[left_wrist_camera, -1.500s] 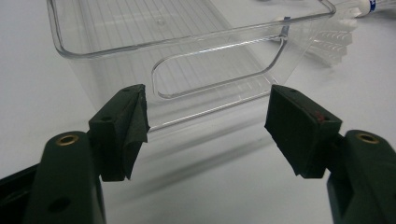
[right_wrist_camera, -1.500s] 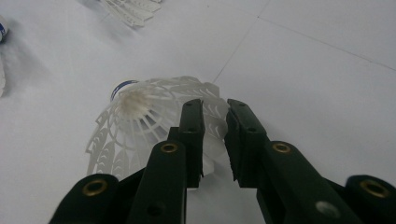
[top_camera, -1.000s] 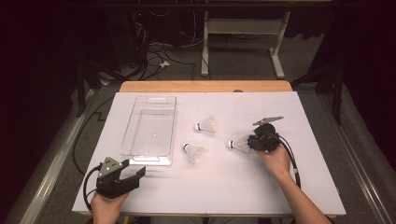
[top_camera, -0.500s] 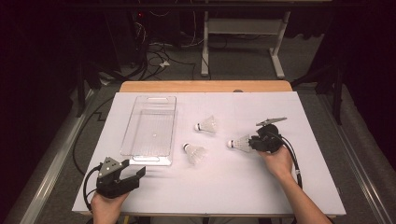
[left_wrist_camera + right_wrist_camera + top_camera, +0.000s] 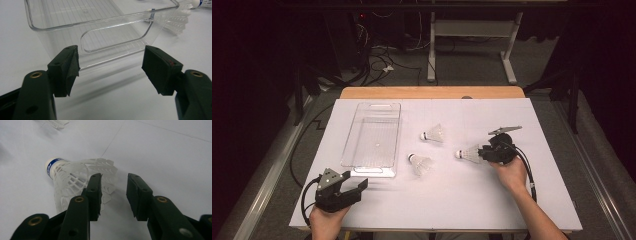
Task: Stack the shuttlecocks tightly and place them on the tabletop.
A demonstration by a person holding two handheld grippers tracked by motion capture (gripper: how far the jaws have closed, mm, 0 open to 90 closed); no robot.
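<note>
White plastic shuttlecock at our right tongs, both tongs open.

High view: our right tongs (image 5: 484,154) lie at the skirt of the shuttlecock (image 5: 468,153) on the white worktop (image 5: 452,200); two more shuttlecocks (image 5: 433,134) lie between it and the clear tray (image 5: 373,140); our left tongs (image 5: 357,187) rest near the tray's near end. Left gripper view: the jaws stand wide apart with nothing between them, facing the tray's handle cut-out (image 5: 116,37). Right gripper view: the jaws have just been opening; the left pad (image 5: 96,190) lies against the shuttlecock's skirt (image 5: 75,177), the gap between the pads is bare worktop, so no grip.
</note>
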